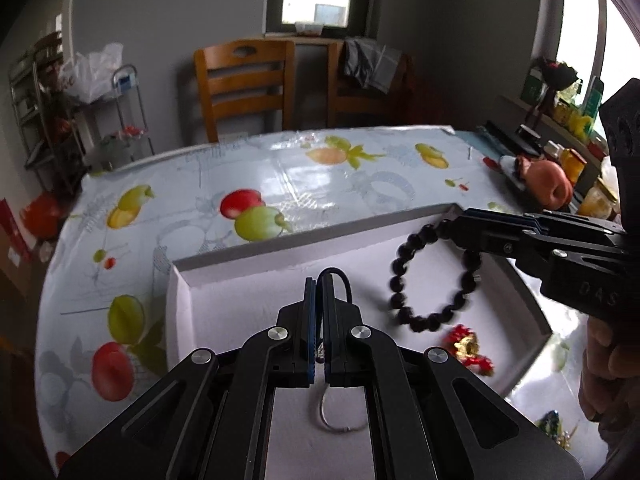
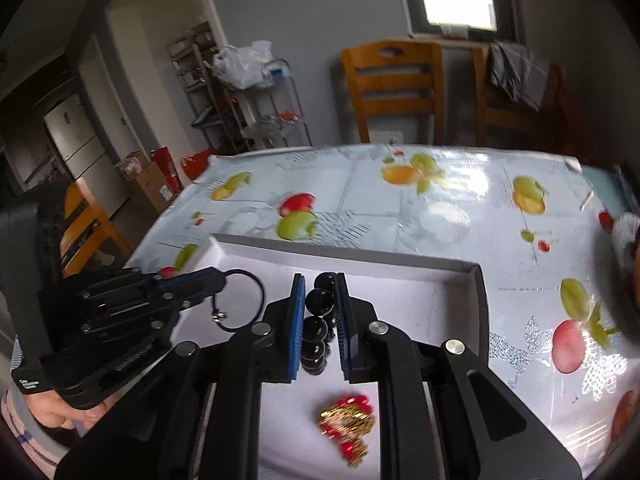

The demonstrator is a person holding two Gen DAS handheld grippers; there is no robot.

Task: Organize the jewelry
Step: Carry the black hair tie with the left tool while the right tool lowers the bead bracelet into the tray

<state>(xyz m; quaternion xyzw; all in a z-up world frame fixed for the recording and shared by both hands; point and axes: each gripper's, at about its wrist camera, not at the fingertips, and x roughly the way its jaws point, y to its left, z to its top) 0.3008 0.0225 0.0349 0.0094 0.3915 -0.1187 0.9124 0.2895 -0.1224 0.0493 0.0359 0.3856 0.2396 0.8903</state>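
Left wrist view, table: round top under a glossy pale-blue fruit-print cloth (image 1: 280, 176); wooden slat-back chair (image 1: 244, 80) beyond.
Tray: shallow white rectangular box (image 1: 256, 250), long axis running left to right across both views; both grippers were above it.
Right gripper (image 2: 320, 312): jaws narrow, clamped on the black round-bead bracelet (image 1: 432, 276); it entered from the right in the left view.
Bracelet lie: loop hung down from the jaws, plane near upright, above the tray's right half; slightly blurred.
Left gripper (image 1: 319, 320): jaws pressed nearly together, pinching a thin black cord loop (image 2: 244, 300) with a small metal clasp.
Cord lie: loop stuck forward past the tips, above the tray's left half.
Loose pieces: red-and-gold ornament (image 2: 350, 420) lay on the tray floor below the right gripper; thin silver ring (image 1: 340, 420) under the left.
Judgement: each hand seemed nearest its own half for setting down.
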